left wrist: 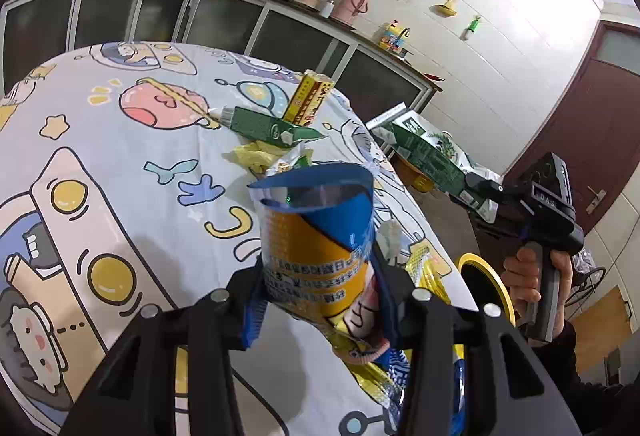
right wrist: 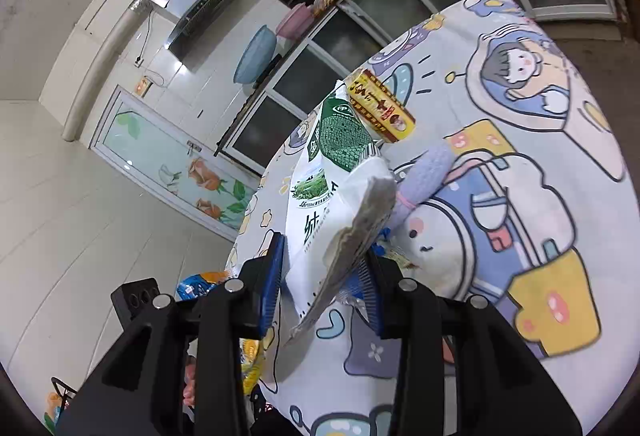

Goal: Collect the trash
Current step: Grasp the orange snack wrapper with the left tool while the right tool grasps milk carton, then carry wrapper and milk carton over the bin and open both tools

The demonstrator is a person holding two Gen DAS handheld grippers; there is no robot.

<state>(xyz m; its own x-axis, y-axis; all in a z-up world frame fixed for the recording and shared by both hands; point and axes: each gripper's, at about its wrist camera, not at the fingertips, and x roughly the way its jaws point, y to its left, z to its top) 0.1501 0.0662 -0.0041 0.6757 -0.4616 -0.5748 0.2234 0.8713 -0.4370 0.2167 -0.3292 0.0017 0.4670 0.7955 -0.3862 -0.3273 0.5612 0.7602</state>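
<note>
Left gripper (left wrist: 320, 300) clamped on crinkled blue-yellow foil packet (left wrist: 316, 236), right gripper (right wrist: 320, 276) gripping flattened green-white milk carton (right wrist: 332, 175), printed characters unreadable

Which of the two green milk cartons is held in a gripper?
The flattened green-and-white carton, clamped in the right gripper; the other green carton lies on the table.
</note>
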